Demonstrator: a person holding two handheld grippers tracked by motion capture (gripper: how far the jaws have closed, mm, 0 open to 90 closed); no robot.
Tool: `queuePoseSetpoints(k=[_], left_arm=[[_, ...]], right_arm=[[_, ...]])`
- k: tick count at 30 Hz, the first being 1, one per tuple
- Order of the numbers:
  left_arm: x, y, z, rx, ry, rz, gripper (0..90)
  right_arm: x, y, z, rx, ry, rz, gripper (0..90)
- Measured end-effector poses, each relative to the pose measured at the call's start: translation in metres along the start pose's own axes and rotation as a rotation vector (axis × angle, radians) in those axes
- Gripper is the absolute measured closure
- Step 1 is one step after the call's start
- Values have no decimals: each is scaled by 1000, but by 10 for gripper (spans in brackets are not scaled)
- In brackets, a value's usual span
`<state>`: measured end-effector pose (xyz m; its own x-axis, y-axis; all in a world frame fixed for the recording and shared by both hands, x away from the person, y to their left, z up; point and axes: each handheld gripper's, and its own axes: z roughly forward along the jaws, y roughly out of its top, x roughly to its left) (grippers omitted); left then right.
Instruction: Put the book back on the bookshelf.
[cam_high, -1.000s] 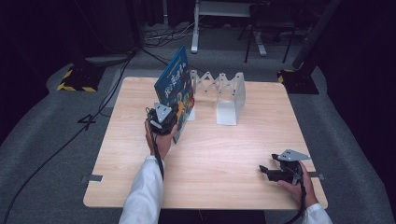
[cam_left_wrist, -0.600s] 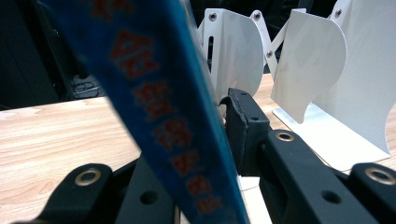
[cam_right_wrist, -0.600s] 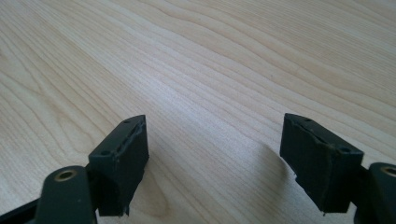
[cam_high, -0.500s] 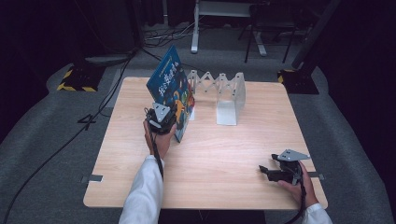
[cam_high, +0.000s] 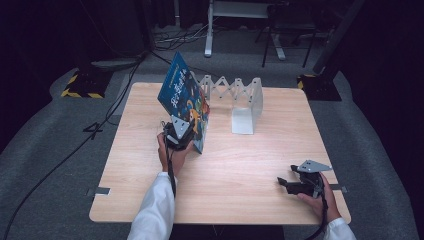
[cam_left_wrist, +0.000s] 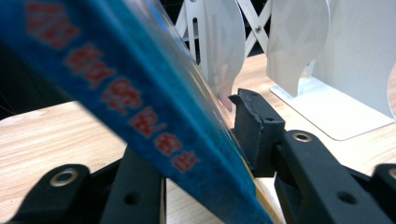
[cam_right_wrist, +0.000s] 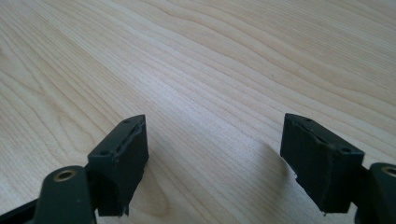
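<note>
The blue picture book (cam_high: 184, 102) stands on its lower edge at the left end of the white accordion book rack (cam_high: 235, 95), tipped over to the left, away from the rack's first divider. The left gripper (cam_high: 179, 134) sits at the book's near bottom corner, on the side farthest from the rack. Its fingers (cam_left_wrist: 256, 126) have just been opening: in the left gripper view the book (cam_left_wrist: 140, 93) runs slantwise between them, the right-hand pad stands close against the cover, and I cannot tell whether it touches; the other pad is hidden behind the spine.

The right gripper (cam_high: 295, 184) rests low on the surface (cam_high: 240, 170), well to the right of the rack and nearer the person, fingers (cam_right_wrist: 121, 154) spread over bare wood with nothing between them.

I would judge the book a thin hardback — stiff across the boards, fairly light, with a glossy cover that could slide out of a slack pinch. Leaning as it does, it looks ready to fall flat if let go. The better hold seems low on the spine edge, where the boards are firmest — then tilt it upright towards the rack's divider.
</note>
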<state>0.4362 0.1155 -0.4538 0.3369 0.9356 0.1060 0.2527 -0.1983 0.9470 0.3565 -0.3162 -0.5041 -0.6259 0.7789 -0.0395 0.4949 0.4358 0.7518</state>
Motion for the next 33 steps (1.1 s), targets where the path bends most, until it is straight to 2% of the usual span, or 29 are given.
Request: queuePoseSetpoints(k=[7, 13, 14, 22, 27, 33], left_arm=[[0, -4, 1, 17, -10, -12, 615], [0, -3, 1, 26, -15, 0, 600], [0, -3, 1, 34, -20, 12, 585], [4, -2, -5, 36, -51, 7, 571], [6, 0, -9, 40, -57, 22, 565], [9, 1, -16, 61, -94, 53, 537]], right_arm=[[0, 0, 0, 1, 2, 0, 239], [0, 0, 0, 1, 3, 1, 240], [0, 0, 0, 1, 3, 1, 240], [0, 0, 0, 1, 4, 2, 239], [0, 0, 0, 1, 3, 3, 238], [-1, 0, 0, 4, 12, 13, 242]])
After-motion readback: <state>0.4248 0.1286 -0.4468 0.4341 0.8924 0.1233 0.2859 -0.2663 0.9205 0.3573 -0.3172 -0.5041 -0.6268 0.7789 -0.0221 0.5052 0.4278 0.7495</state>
